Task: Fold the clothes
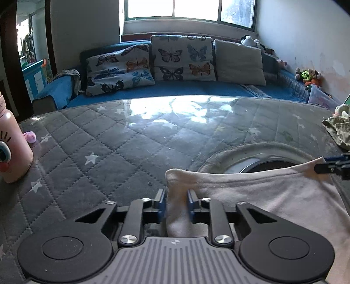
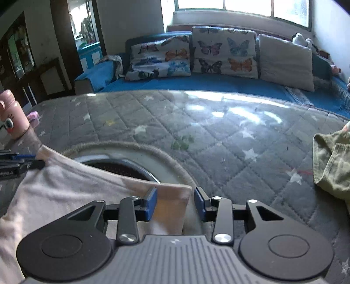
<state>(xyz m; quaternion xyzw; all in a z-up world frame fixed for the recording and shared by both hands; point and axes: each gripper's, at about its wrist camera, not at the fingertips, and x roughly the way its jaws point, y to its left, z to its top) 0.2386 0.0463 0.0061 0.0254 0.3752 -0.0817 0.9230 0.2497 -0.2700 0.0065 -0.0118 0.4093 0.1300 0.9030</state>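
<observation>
Pale pink cotton, a small garment (image 1: 251, 196), lies on the grey star-quilted table cover (image 1: 98, 142), over a round rimmed opening (image 1: 258, 157). In the left wrist view the left gripper (image 1: 176, 200) has narrowed onto the garment's left corner, pads pinching the fabric. A pink bottle (image 1: 13, 148) stands far left.

In the right wrist view the right gripper (image 2: 176, 202) straddles the garment's right corner; the right pad stands clear of the cloth. An olive garment (image 2: 332, 161) lies to the right.

A home living room is being shown by a blue sofa (image 1: 196, 89) with butterfly cushions (image 1: 182, 58) beneath a far window (image 1: 188, 9).
</observation>
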